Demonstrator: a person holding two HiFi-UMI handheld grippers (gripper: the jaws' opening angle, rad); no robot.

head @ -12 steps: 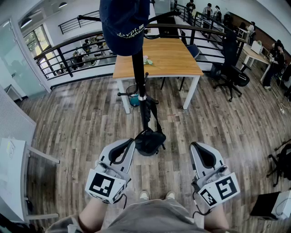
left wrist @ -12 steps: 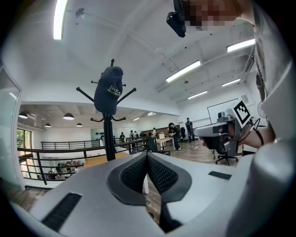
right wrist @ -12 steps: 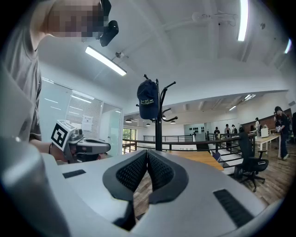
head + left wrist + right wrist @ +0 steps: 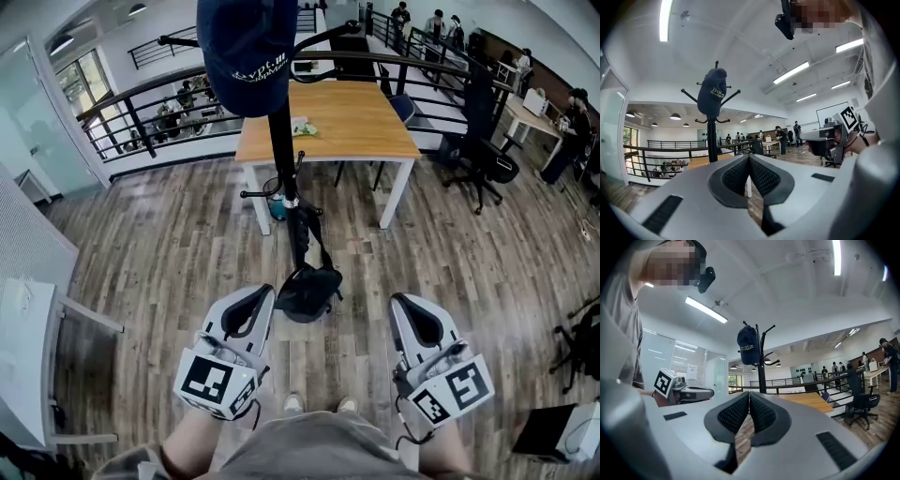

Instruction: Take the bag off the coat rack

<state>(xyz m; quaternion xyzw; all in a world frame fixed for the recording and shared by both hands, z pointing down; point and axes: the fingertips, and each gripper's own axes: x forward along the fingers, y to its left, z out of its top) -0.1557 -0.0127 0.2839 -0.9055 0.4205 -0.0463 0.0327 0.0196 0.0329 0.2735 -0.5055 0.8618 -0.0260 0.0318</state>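
A black coat rack (image 4: 286, 178) stands on the wood floor ahead of me, with a navy cap (image 4: 246, 52) on its top. A black bag (image 4: 307, 291) hangs low on the pole by its strap, between and just beyond my two grippers. My left gripper (image 4: 262, 292) is shut and empty, a little left of the bag. My right gripper (image 4: 402, 301) is also shut and empty, farther off to the bag's right. The left gripper view shows the rack (image 4: 711, 138) and cap (image 4: 712, 91) above the closed jaws; the right gripper view shows the cap (image 4: 748, 350) too. The bag is hidden in both.
A wooden table (image 4: 347, 122) stands just behind the rack, with a black railing (image 4: 150, 103) beyond it. Black office chairs (image 4: 483, 155) are at the right. A white desk (image 4: 23, 347) with a chair stands at the left. People are at desks far back.
The head view has shifted slightly, so the cap and rack sit a little further left. Both grippers keep their places and stay shut.
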